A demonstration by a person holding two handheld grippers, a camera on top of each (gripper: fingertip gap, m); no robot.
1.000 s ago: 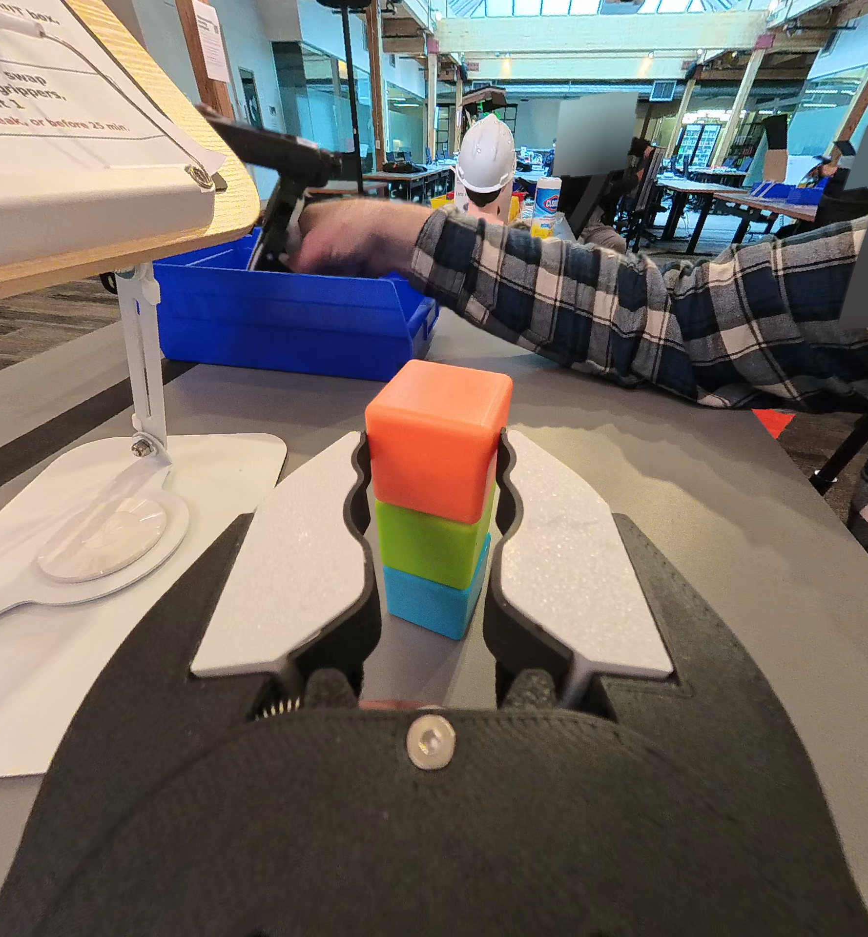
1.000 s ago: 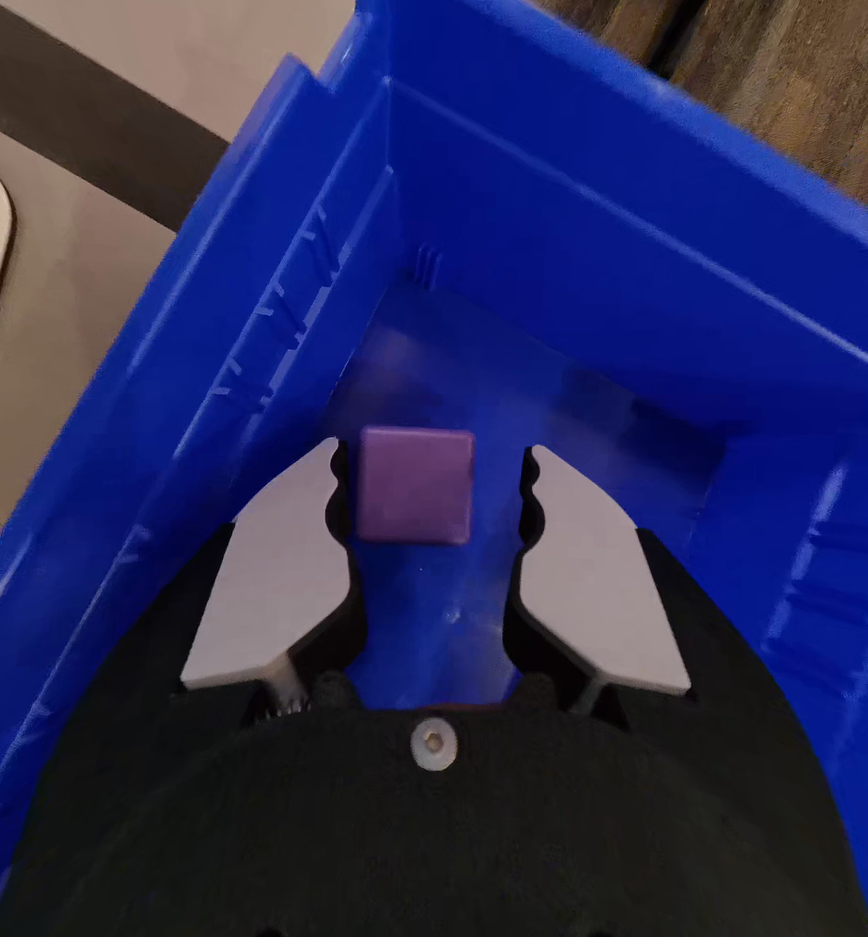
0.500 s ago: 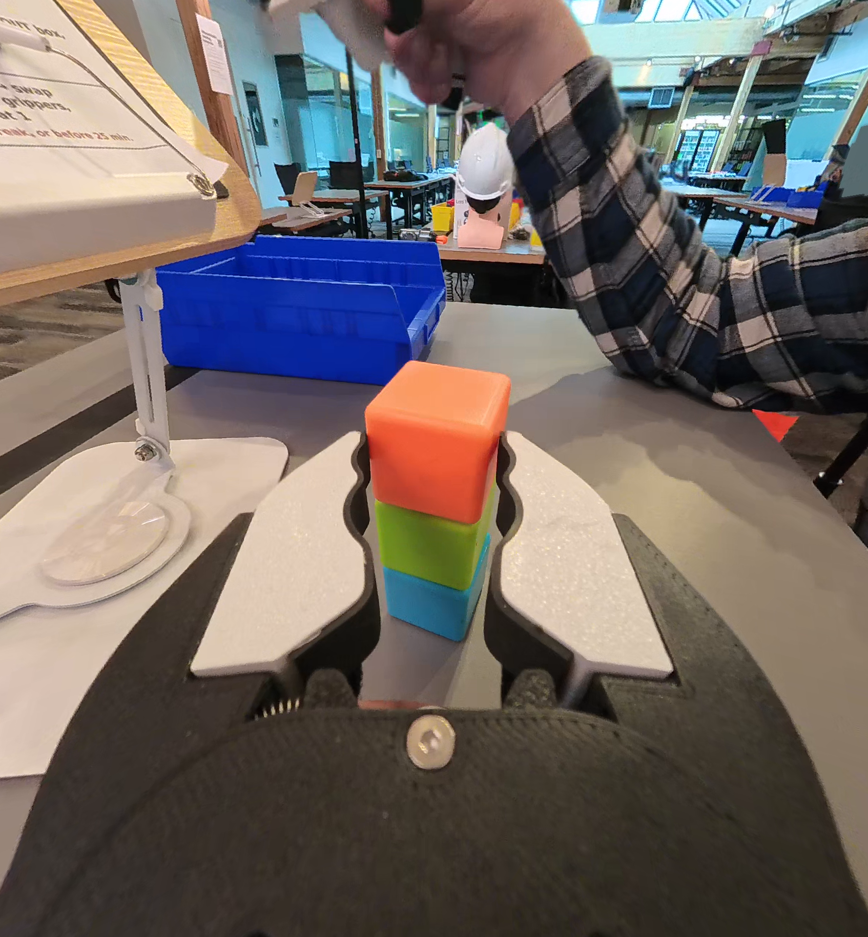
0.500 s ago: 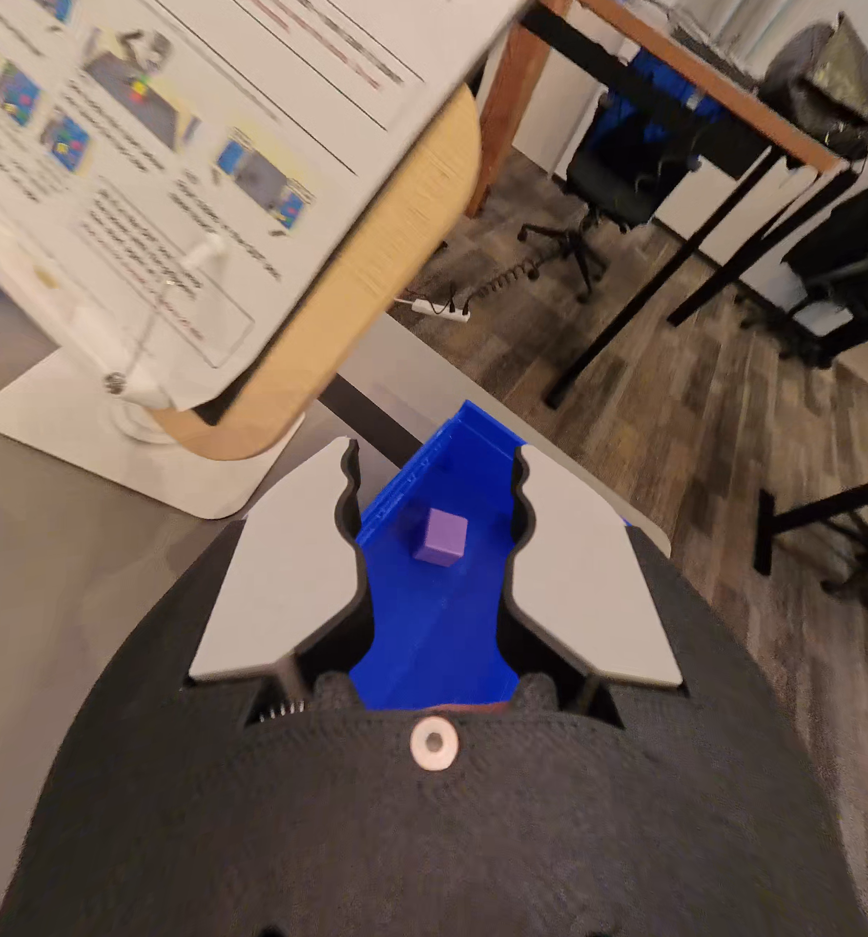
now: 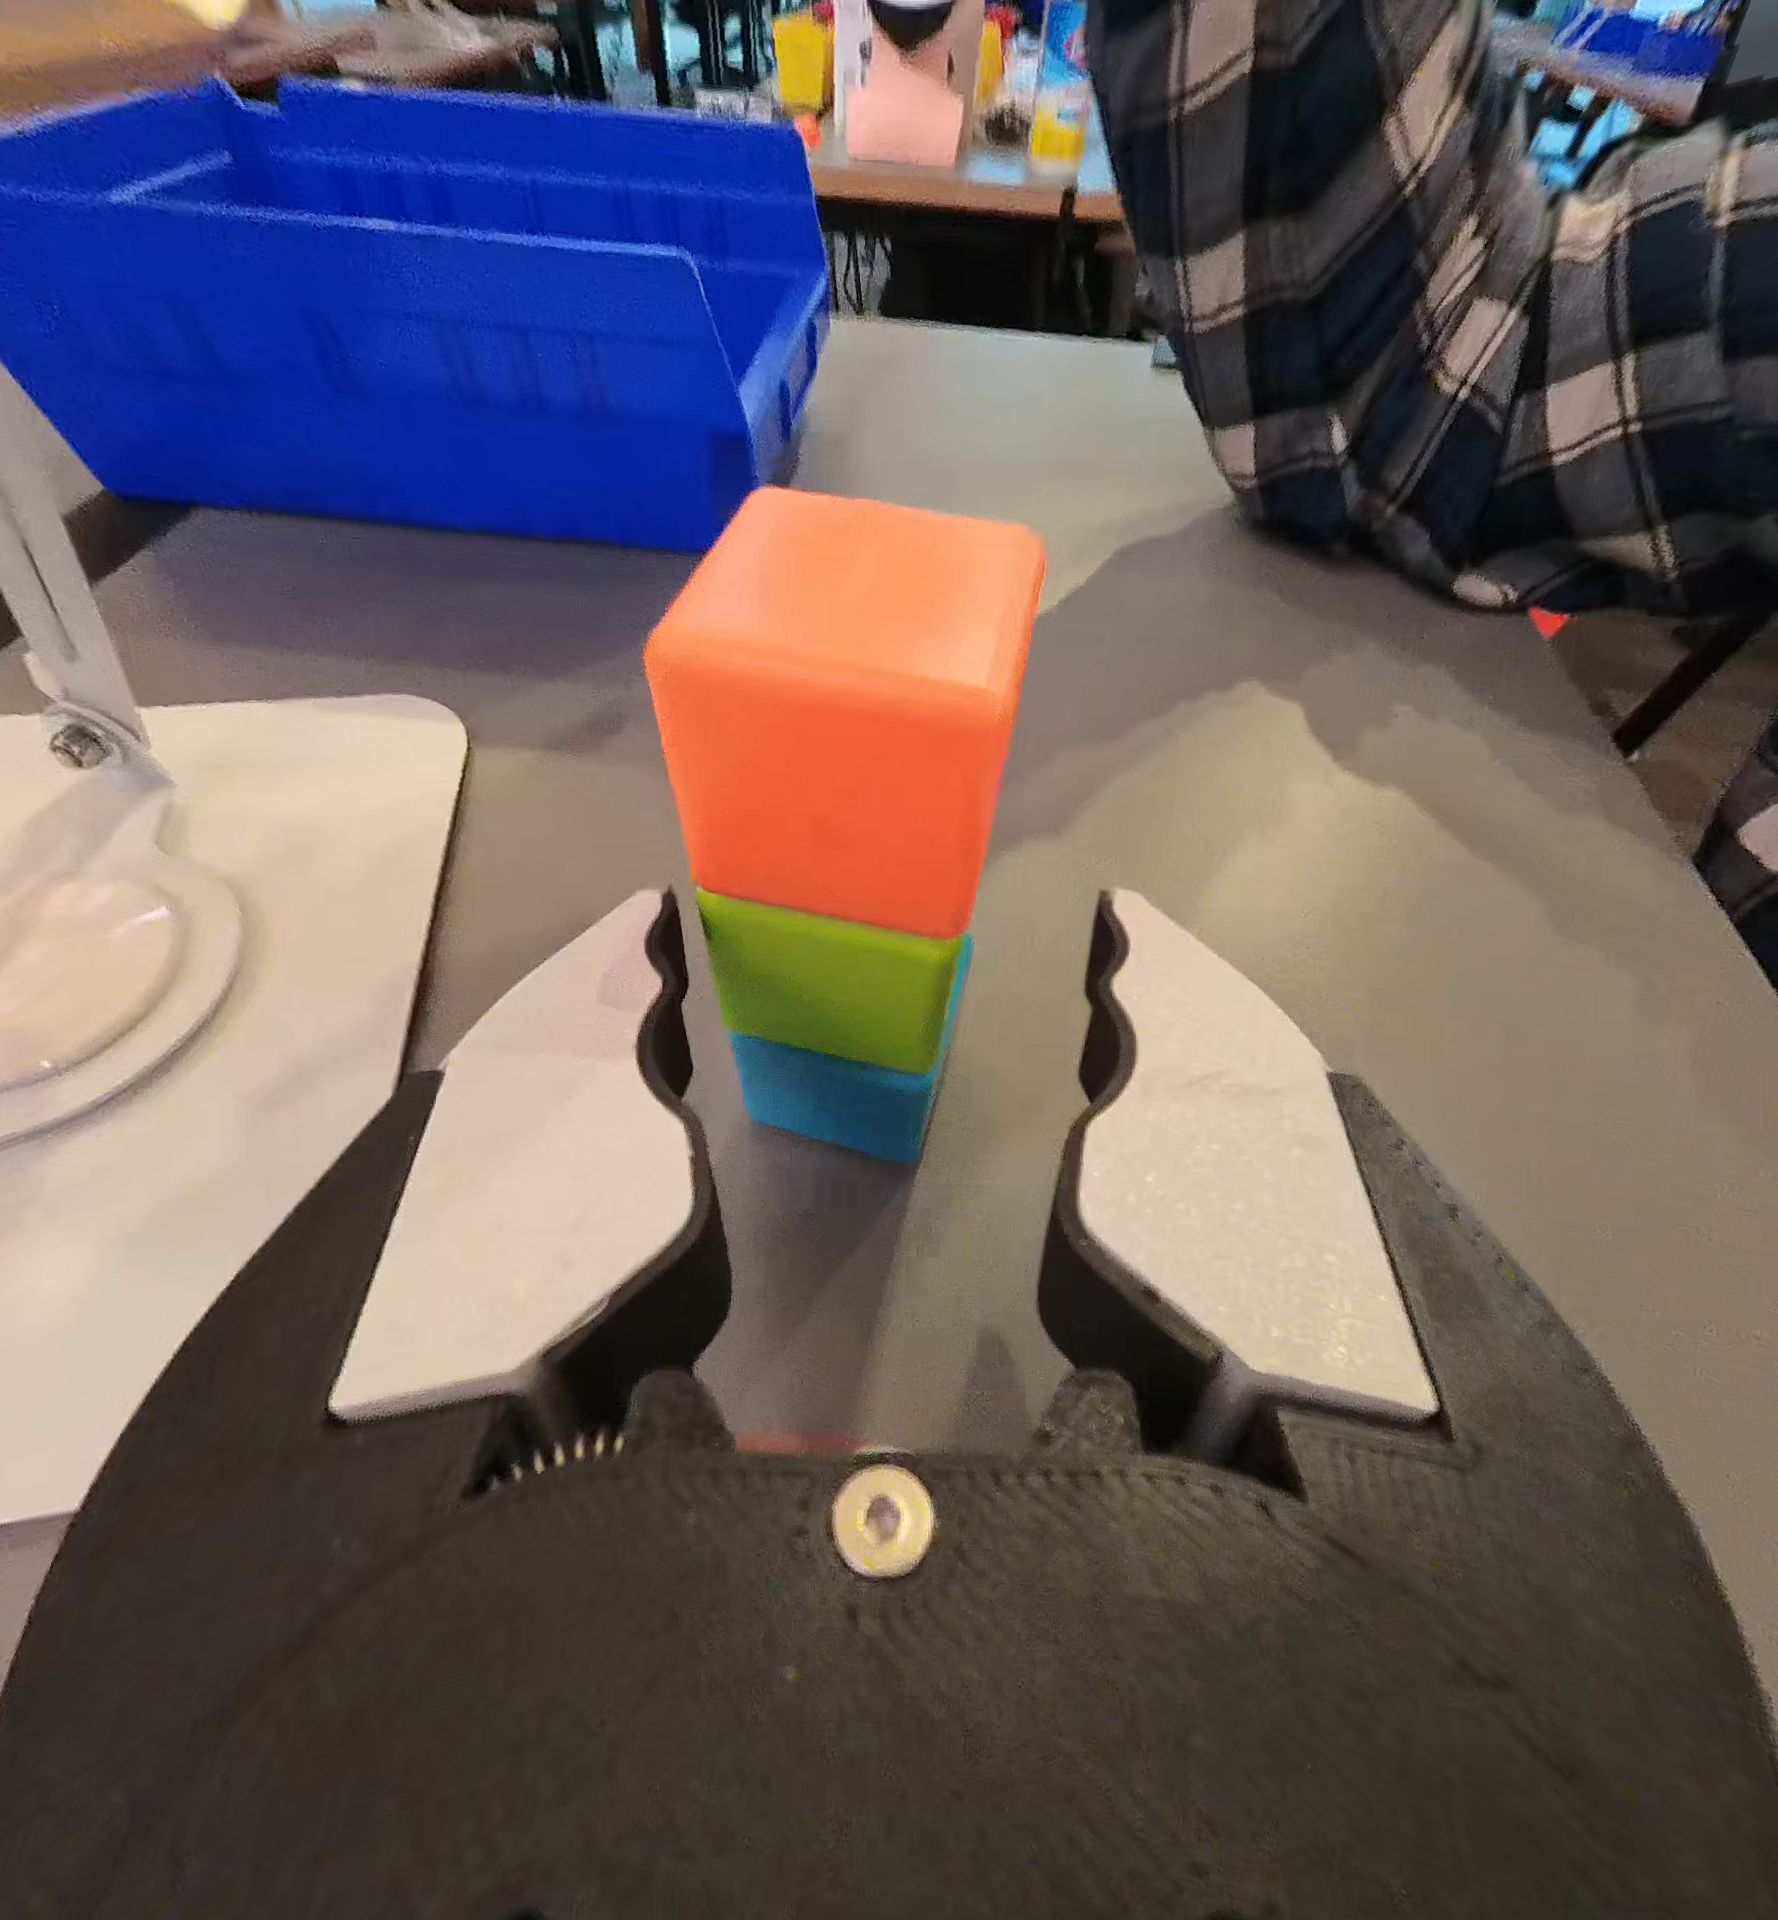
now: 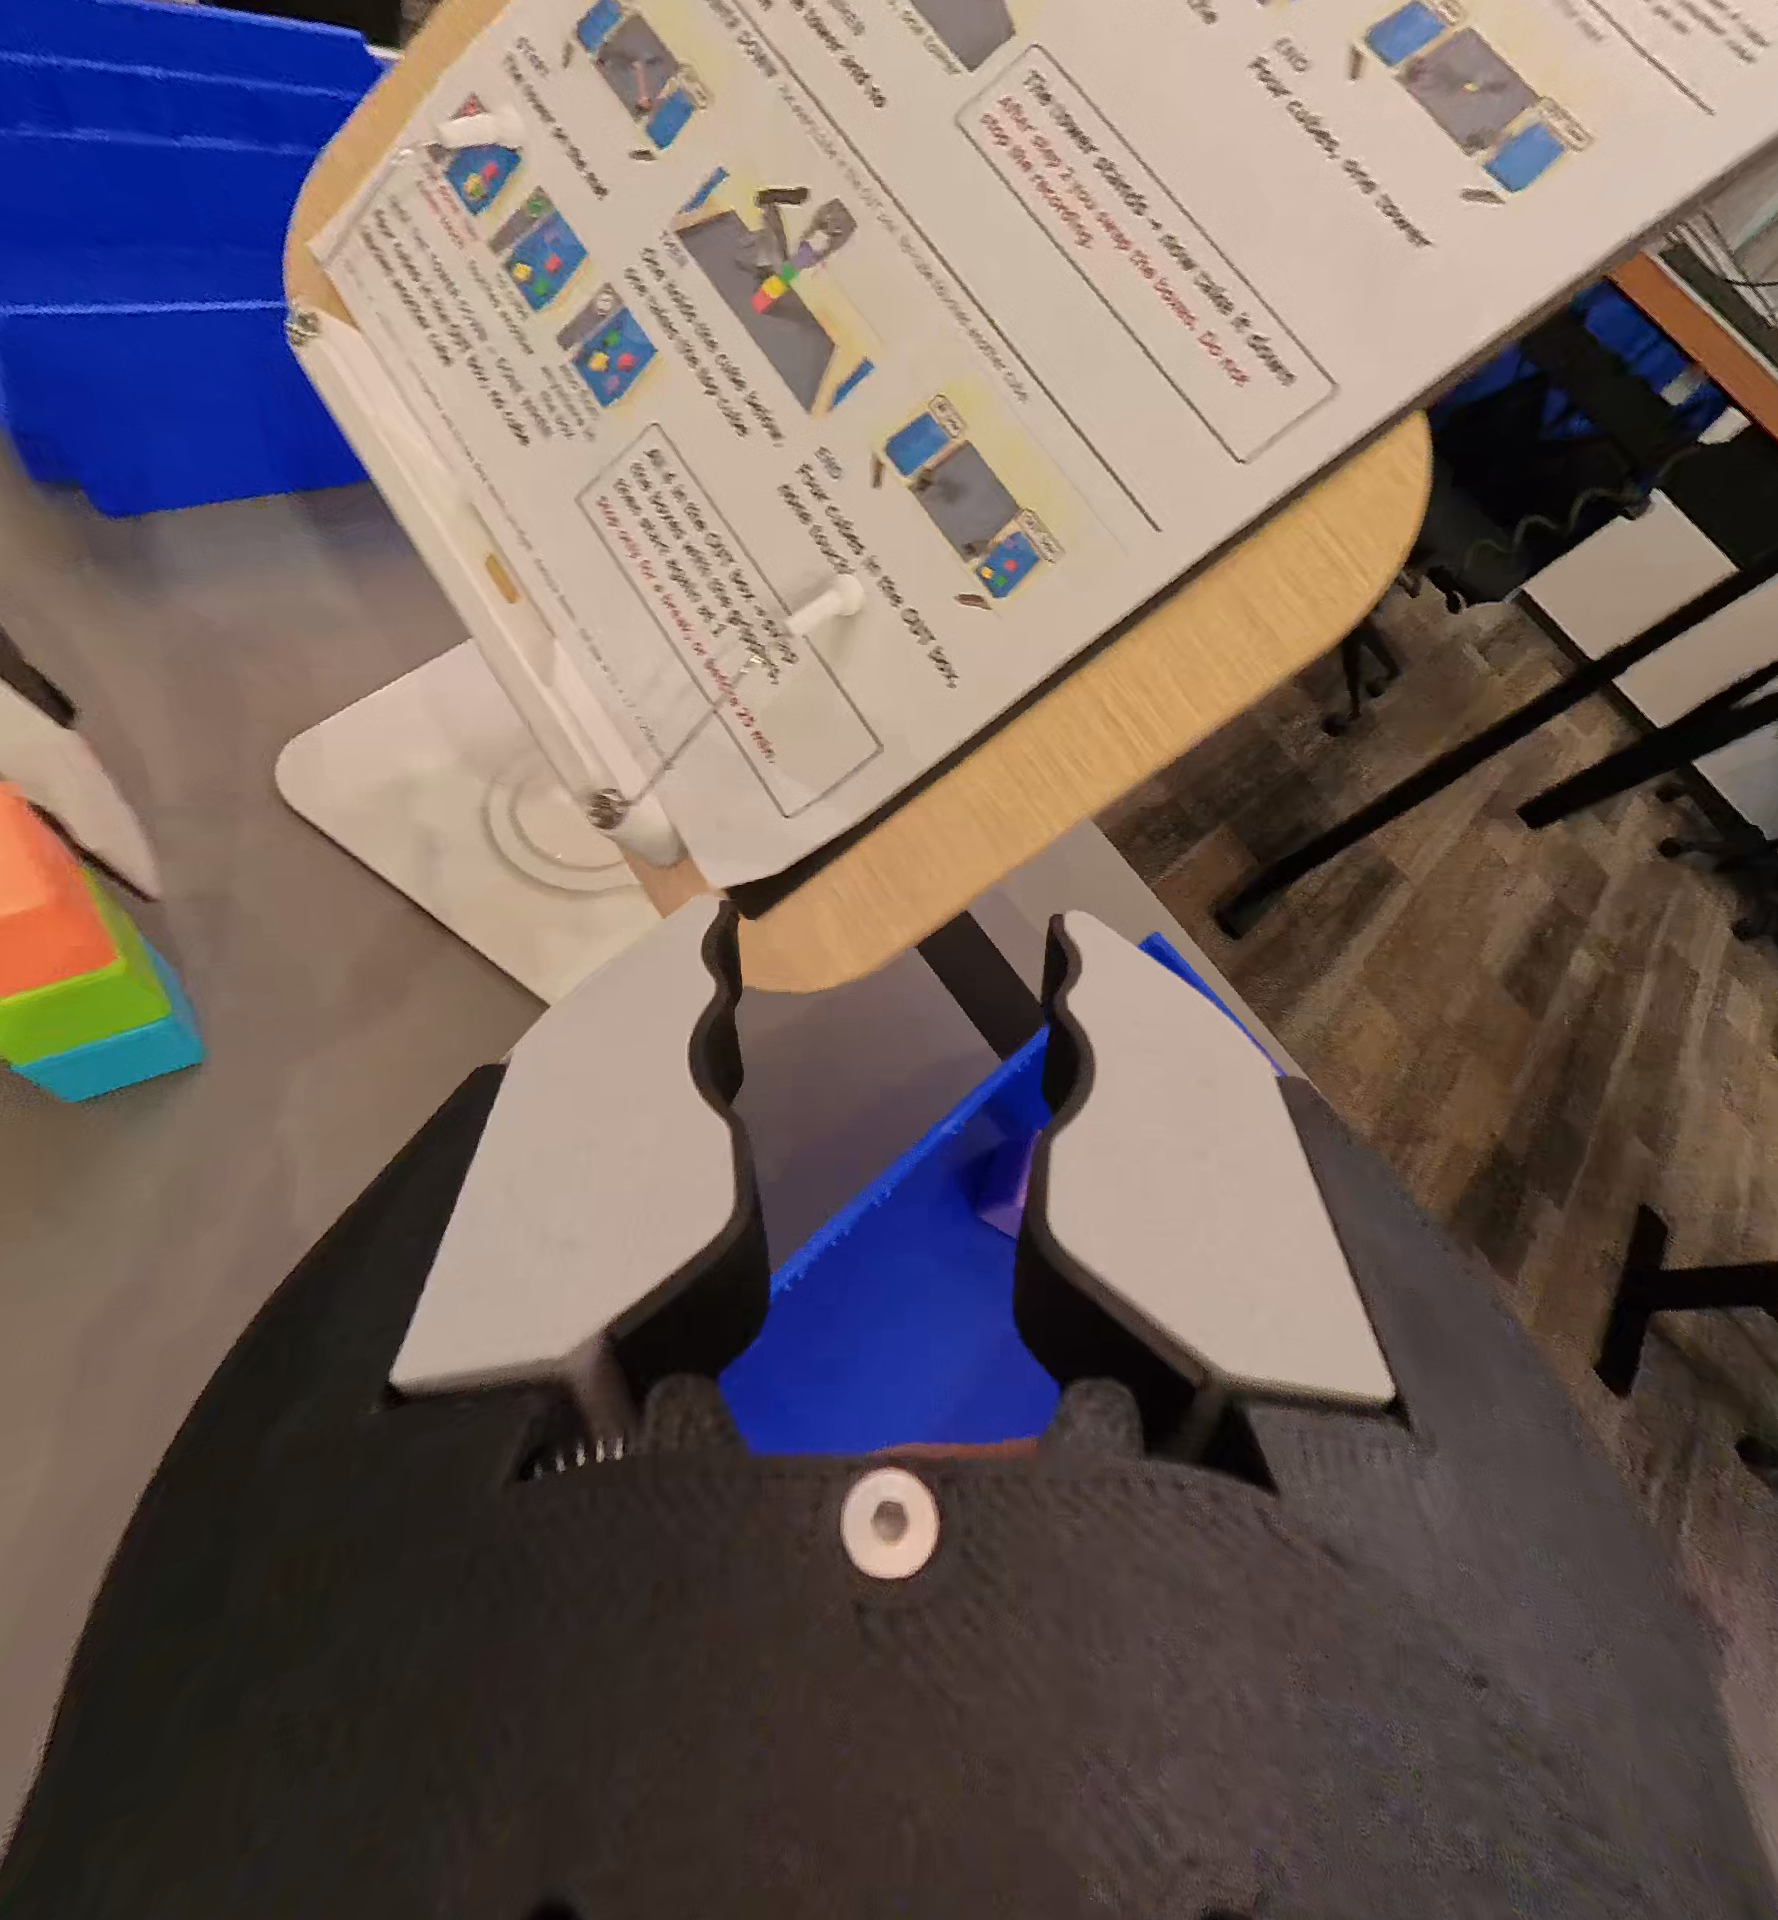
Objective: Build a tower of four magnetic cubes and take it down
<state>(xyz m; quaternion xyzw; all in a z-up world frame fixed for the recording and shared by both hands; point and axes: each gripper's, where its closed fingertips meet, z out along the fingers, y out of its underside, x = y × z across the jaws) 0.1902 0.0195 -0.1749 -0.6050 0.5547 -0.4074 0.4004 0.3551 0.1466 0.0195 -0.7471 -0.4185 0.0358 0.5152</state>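
my left gripper [image 5: 880, 1023] is spread wide, the stack sitting between its fingers with no contact i can make out; the left finger [image 5: 542, 1164] is just beside the green cube [image 5: 828, 997] and the right one stands clear. my right gripper [image 6: 890, 1049] is parted too and holds nothing, hanging over a blue bin [image 6: 895, 1320] whose purple cube [image 6: 1004, 1195] peeks out past one finger.

the tower is three high on the grey table [image 5: 1280, 883]: blue cube [image 5: 833, 1107] at the bottom, green on it, orange cube [image 5: 838, 717] on top. it looks slightly stepped rather than flush (wide-angle lens, so i would not swear to it).

what worries me: with the left gripper so close around the lower cubes, any sideways drift could nudge the green one and shear the stack, since the magnets hold face to face but probably slide easily. if the purple cube is brought in fast or off-centre, it may snap onto the orange cube askew and tip the lot. the document stand [image 6: 573, 821] leans over the table near the right gripper and could be clipped on the way across.

pose: left gripper low, angled down along the table; right gripper higher, tilted down over the table's far edge. a plaid sleeve [image 5: 1436, 312] crosses behind, near the other blue bin [image 5: 397, 343].
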